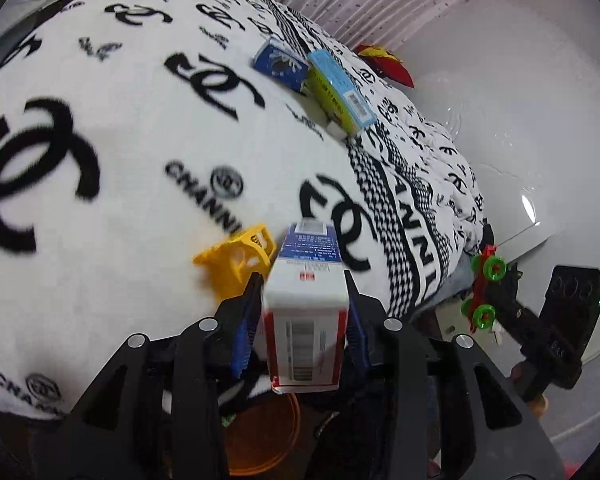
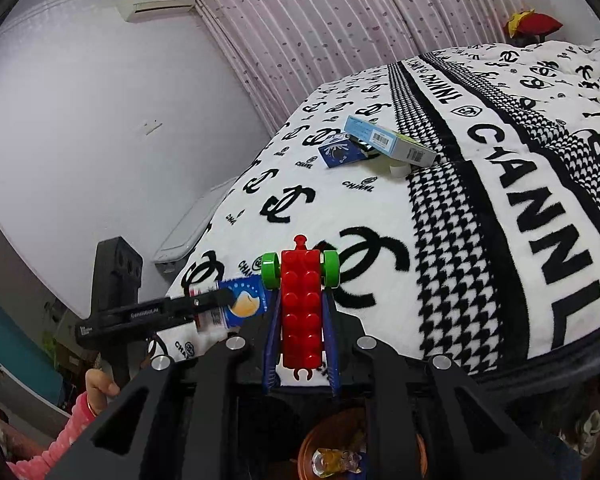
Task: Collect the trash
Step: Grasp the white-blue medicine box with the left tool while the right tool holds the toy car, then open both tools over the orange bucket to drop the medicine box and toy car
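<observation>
the left claw (image 1: 305,280) is clamped on a small white carton (image 1: 306,312) with a blue top, red edges and barcodes on its near face; its small print is too fine to read. the carton is held above the near edge of the bed, over a white blanket (image 1: 112,208) printed with black interlocked-c logos and the word "channl", and a wide houndstooth band carries the same word in big letters. in the right wrist view that carton (image 2: 240,304) shows a blue side with white dots and a yellowish picture, and the left claw's arm bears a line of small lettering i cannot make out. just left of the carton on the blanket lies a yellow plastic piece (image 1: 236,260) with a black-and-yellow label, unreadable. farther up the bed a dark blue packet (image 1: 280,65) with a white splash design lies beside a light blue box (image 1: 342,90) with a yellow side and a barcode, the box leaning over a small white thing. the right claw (image 2: 302,292) is clamped on a red brick toy car (image 2: 302,312) with green wheels, held above the near edge of the bed. a red and yellow cushion (image 2: 532,24) lies at the far end of the bed. an orange bin (image 1: 260,436) shows below the left claw. a pink sleeve (image 2: 60,440) appears at lower left of the right wrist view.
</observation>
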### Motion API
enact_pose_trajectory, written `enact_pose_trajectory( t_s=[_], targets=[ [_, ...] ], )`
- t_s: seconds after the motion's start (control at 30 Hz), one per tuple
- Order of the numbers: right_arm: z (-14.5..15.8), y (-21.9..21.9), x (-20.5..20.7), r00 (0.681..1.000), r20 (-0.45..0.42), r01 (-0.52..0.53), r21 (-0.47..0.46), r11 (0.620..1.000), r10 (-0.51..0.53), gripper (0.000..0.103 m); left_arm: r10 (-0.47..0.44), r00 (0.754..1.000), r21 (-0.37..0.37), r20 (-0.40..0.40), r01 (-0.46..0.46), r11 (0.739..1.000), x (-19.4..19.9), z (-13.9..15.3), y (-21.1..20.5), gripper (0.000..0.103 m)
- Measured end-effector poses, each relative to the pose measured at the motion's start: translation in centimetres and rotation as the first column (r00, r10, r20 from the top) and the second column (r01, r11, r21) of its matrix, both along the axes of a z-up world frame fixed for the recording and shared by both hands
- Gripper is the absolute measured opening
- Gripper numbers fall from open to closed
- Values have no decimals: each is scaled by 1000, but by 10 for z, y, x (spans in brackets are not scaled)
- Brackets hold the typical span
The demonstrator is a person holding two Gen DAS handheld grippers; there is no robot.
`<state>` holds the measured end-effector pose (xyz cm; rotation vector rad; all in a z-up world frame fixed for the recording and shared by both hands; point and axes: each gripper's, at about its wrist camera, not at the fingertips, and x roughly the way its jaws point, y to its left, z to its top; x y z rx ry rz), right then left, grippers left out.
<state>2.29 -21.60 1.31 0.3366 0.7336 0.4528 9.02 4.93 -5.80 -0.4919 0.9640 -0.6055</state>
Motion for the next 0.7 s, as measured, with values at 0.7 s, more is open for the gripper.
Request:
enact_pose_trajectory(
  t_s=[0.7],
  targets=[
    [-5,8,-36,999,-4,-34,-33,999,34,19,-81,996,-104,47,85,991,-74,-5,-7,35]
  ],
)
